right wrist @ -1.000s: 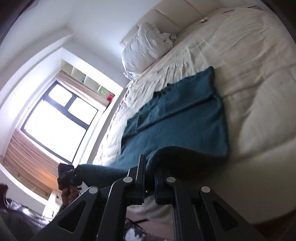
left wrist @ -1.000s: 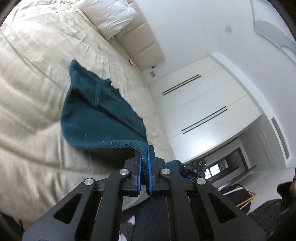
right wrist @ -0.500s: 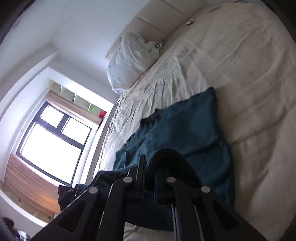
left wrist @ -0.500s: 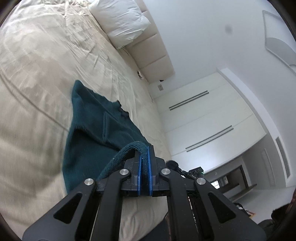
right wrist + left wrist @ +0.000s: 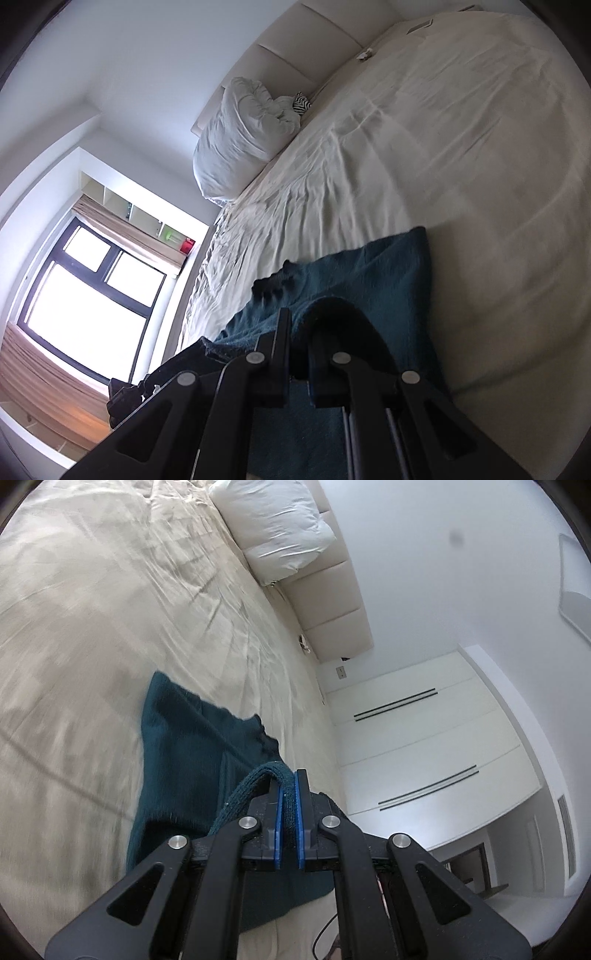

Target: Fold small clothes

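Item: teal knit garment [image 5: 184, 760], fuzzy texture, ribbed hem, part-spread on a cream bed sheet [image 5: 92, 627]. Left gripper [image 5: 289, 794] and right gripper [image 5: 299, 328] each clenched on a raised edge.

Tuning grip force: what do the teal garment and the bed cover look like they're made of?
Teal garment: looks like a soft, matte knit, likely wool or acrylic; ribbed loops show at the edge pinched by the left gripper. Bed cover: thin matte woven fabric, probably cotton, with fine wrinkles.
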`<state>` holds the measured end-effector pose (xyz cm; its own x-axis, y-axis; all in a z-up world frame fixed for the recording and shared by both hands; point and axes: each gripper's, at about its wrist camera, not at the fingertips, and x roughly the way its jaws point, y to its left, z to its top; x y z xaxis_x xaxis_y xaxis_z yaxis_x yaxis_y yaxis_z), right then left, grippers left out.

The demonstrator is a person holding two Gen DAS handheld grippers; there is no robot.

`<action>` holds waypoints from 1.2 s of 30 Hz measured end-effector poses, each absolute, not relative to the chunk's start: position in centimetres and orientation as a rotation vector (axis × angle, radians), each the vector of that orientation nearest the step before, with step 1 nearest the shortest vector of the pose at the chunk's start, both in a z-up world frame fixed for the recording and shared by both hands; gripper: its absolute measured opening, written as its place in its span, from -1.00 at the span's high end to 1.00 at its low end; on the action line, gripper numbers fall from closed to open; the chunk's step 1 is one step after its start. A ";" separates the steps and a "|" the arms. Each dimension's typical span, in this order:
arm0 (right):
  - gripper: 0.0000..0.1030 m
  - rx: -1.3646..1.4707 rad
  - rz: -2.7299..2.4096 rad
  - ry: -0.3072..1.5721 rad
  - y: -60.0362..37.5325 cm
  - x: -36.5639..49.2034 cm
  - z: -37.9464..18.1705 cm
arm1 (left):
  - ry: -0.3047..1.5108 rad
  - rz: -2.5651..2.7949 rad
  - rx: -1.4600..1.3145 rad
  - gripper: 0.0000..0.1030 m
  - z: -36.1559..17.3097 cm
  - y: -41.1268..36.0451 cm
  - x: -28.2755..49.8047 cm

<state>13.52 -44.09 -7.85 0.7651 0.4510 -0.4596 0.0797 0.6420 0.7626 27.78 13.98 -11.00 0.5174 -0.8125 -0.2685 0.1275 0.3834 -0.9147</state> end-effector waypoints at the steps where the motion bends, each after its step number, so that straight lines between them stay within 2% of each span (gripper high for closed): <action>1: 0.85 0.865 0.228 0.686 -44.2 14.2 -8.0 | 0.823 -0.692 -1.001 0.92 -11.0 13.8 28.4; 8: 0.85 0.885 0.182 0.713 -45.0 18.3 -9.4 | 0.860 -0.655 -0.972 0.92 -11.9 12.6 34.1; 13: 0.85 0.896 0.138 0.756 -45.4 21.1 -11.0 | 0.913 -0.592 -0.981 0.92 -14.8 12.3 37.7; 18: 0.70 0.933 0.048 0.804 -46.3 23.5 -13.5 | 1.020 -0.525 -1.059 0.88 -19.1 12.0 41.5; 20: 0.31 0.960 0.023 0.802 -46.7 23.6 -14.1 | 1.049 -0.518 -1.086 0.71 -20.0 12.1 42.4; 21: 0.20 0.984 0.019 0.779 -47.1 23.5 -14.3 | 1.038 -0.516 -1.090 0.45 -20.0 12.3 42.6; 22: -0.05 1.005 0.028 0.763 -47.3 23.3 -14.4 | 1.015 -0.503 -1.090 -0.07 -19.8 12.8 42.7; 23: -0.23 1.023 0.038 0.748 -47.5 23.2 -14.4 | 0.992 -0.489 -1.096 -0.26 -19.5 13.4 42.5; 24: -0.27 1.027 0.038 0.733 -47.7 23.2 -14.2 | 0.956 -0.478 -1.115 -0.42 -19.3 14.2 42.3; 26: -0.44 0.979 -0.022 0.725 -47.9 22.9 -13.5 | 0.928 -0.453 -1.132 -0.49 -18.9 15.7 42.1; 29: -0.44 0.943 -0.038 0.729 -47.9 22.4 -12.6 | 0.938 -0.416 -1.114 -0.49 -18.4 17.1 41.3; 36: -0.45 0.725 -0.035 0.728 -45.3 19.4 -8.8 | 0.956 -0.463 -0.733 -0.49 -14.8 12.5 36.6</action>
